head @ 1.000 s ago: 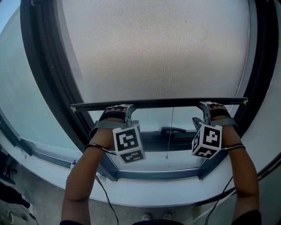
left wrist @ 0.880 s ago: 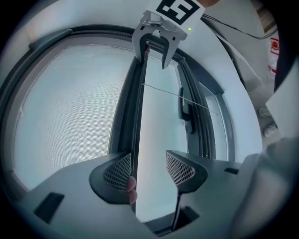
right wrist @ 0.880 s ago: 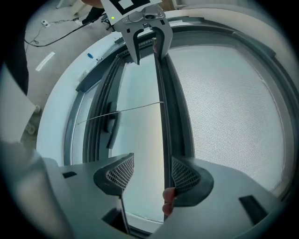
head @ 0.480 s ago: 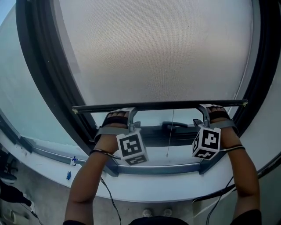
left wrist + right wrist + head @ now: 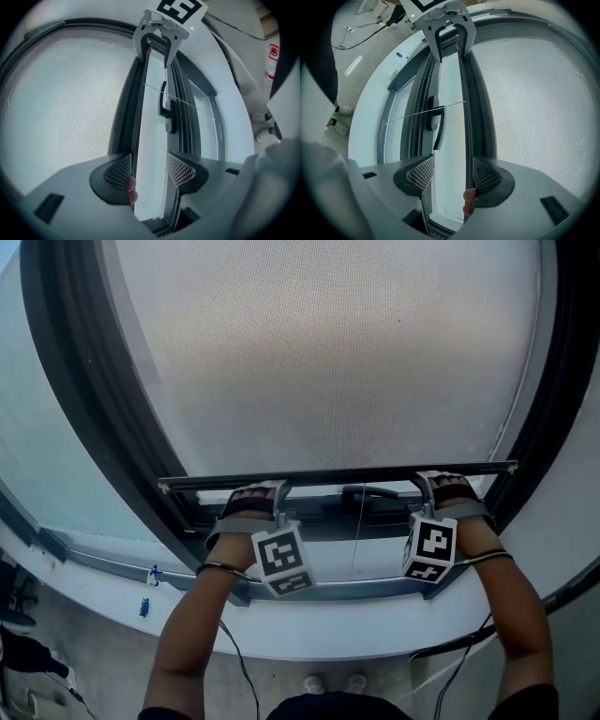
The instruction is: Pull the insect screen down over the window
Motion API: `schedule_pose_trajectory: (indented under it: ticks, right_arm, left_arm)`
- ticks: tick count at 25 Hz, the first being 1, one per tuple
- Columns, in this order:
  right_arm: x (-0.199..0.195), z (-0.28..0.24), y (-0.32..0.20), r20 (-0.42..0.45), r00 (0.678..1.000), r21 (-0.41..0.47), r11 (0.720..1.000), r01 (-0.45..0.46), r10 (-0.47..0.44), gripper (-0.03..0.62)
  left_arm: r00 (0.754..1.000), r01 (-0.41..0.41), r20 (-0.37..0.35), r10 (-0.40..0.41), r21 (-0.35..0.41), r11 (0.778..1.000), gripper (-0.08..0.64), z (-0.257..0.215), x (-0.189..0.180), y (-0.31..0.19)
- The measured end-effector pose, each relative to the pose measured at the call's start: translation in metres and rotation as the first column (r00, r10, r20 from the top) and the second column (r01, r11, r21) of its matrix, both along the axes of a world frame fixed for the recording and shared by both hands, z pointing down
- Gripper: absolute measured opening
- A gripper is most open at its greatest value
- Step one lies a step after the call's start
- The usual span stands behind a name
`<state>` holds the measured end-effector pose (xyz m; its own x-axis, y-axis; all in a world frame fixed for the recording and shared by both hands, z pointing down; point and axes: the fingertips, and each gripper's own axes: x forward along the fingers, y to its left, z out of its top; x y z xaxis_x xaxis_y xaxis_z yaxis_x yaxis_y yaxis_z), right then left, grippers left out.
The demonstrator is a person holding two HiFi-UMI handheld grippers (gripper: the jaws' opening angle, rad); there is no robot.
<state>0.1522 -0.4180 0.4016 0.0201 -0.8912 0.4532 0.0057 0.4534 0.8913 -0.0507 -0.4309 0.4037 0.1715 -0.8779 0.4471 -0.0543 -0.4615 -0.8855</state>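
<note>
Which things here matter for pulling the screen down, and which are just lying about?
In the job: insect screen, its bottom bar, left claw, right claw.
Just there: window handle, small blue object on the ledge, floor cable.

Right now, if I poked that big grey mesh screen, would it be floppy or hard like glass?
Probably floppy: the grey mesh screen is fine netting that light shines through, so a poke would likely dent it. The dark straight bar along its bottom edge looks stiff, since it runs side to side without sagging.
</note>
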Motion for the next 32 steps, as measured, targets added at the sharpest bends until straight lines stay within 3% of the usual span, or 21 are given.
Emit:
schedule_pose_trajectory:
  ticks: [8, 13, 19, 26, 32]
  right_arm:
    - [0.001, 0.023, 0.002, 0.017, 1.0, -0.045, 0.999, -0.003, 0.004, 0.235]
    - [0.001, 0.053, 0.006, -0.002, 1.0, -0.095, 0.995, 0.007, -0.007, 0.235]
    - [0.001, 0.064, 0.005, -0.004, 1.0, -0.108, 0.994, 0.0, 0.0, 0.235]
    - [0.001, 0.068, 0.004, 0.005, 1.0, -0.108, 0.994, 0.0, 0.0, 0.235]
    - [0.001, 0.069, 0.004, 0.006, 1.0, -0.125, 0.992, -0.007, 0.008, 0.235]
  left_arm:
    - [1.0, -0.005, 0.023, 0.006, -0.058, 0.998, 0.219, 0.024, 0.0, 0.002]
    - [0.999, -0.012, -0.038, 0.007, -0.132, 0.991, 0.219, 0.052, 0.002, 0.006]
    - [1.0, -0.001, 0.015, 0.002, -0.104, 0.995, 0.219, 0.064, 0.0, 0.003]
    - [1.0, 0.0, 0.018, 0.002, -0.104, 0.995, 0.219, 0.069, 0.001, 0.001]
    - [1.0, 0.007, 0.019, -0.004, -0.152, 0.988, 0.219, 0.07, 0.001, -0.001]
